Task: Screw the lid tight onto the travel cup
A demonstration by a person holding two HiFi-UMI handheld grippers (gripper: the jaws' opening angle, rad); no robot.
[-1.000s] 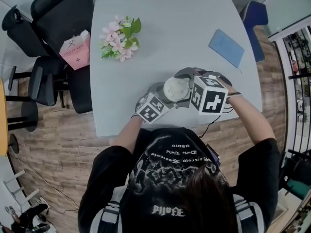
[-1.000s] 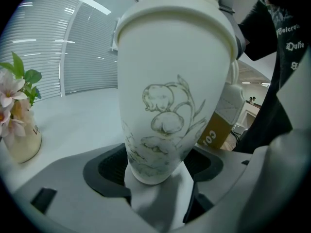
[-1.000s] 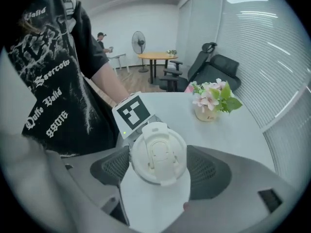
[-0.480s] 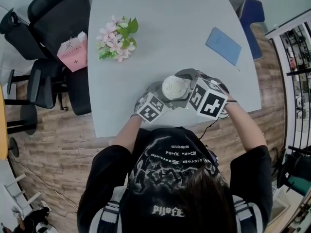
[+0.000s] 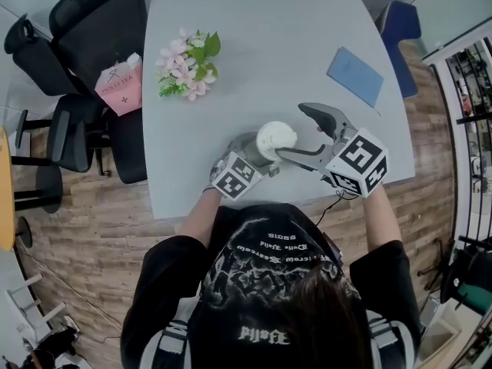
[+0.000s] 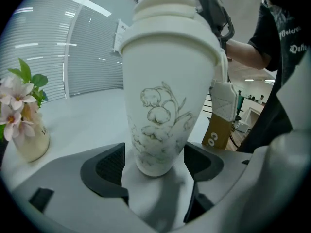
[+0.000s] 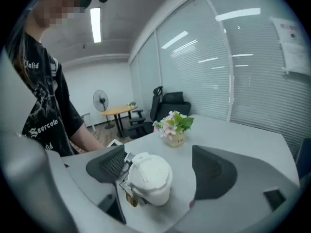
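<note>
The lid (image 7: 148,171) already sits square on the travel cup (image 6: 160,106), with no gap showing at the rim in either gripper view, so the threading-on part looks done. The cup stands near the front edge of the table (image 5: 254,44), and the left gripper (image 6: 154,165) grips its lower body, 1 pad on each side of the base. The right gripper (image 7: 163,168) is opening, its 2 jaws spread wide around the lid; the near pad is just beside it and neither presses on it. Whether the lid is fully tight cannot be told. My judgement: what is left is at most a fresh grasp and 1 more twist.
</note>
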